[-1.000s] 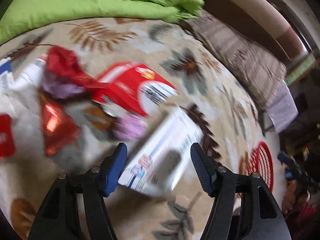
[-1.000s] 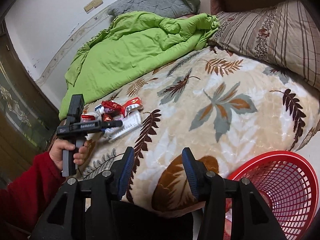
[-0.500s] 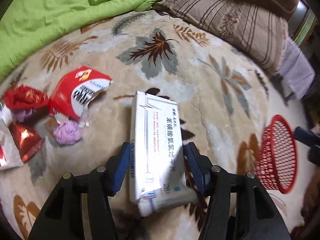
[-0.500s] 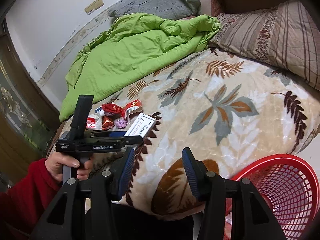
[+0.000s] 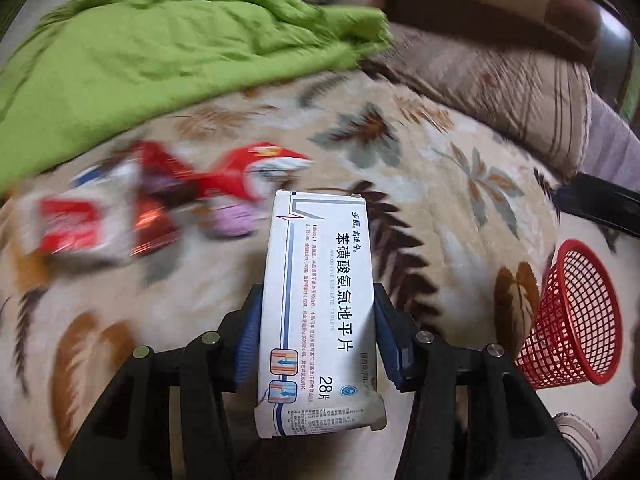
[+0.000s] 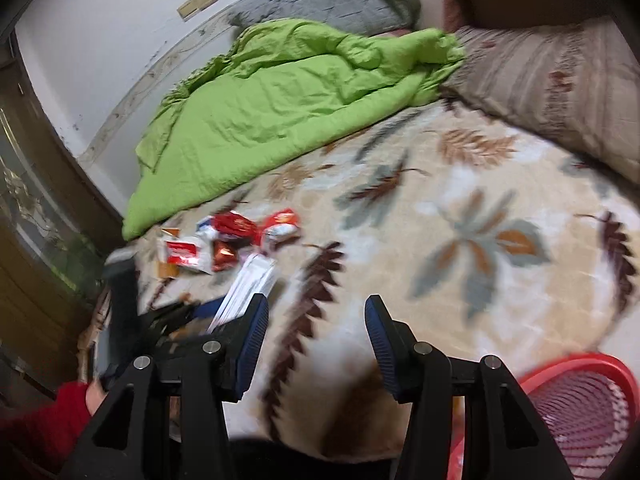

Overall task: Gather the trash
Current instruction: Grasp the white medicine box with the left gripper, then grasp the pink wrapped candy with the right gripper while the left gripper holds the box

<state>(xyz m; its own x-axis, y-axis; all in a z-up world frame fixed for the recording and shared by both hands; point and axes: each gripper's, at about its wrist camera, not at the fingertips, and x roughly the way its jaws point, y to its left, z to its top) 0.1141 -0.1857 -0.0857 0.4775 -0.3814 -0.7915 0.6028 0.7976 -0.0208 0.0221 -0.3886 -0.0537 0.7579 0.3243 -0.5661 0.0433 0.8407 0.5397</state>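
Observation:
My left gripper (image 5: 318,320) is shut on a white medicine box (image 5: 318,292) with blue and red print, held above the leaf-patterned bed cover; the box also shows edge-on in the right wrist view (image 6: 246,288). A pile of trash lies on the cover: red and white wrappers (image 5: 76,224), a red torn box (image 5: 256,168), a pink wad (image 5: 234,220); the pile shows in the right wrist view (image 6: 228,240). My right gripper (image 6: 316,344) is open and empty above the bed's near edge. A red mesh basket (image 5: 576,316) stands off the bed's right side, and shows in the right wrist view (image 6: 580,404).
A green quilt (image 6: 280,104) is bunched at the back of the bed. A striped brown pillow (image 6: 560,80) lies at the right, a grey pillow (image 6: 320,0) behind. The person's red-sleeved hand (image 6: 60,412) holds the left gripper.
My left gripper closed on the white medicine box, lifted it off the bed and drew back from the trash pile. My right gripper stayed open and shifted slightly.

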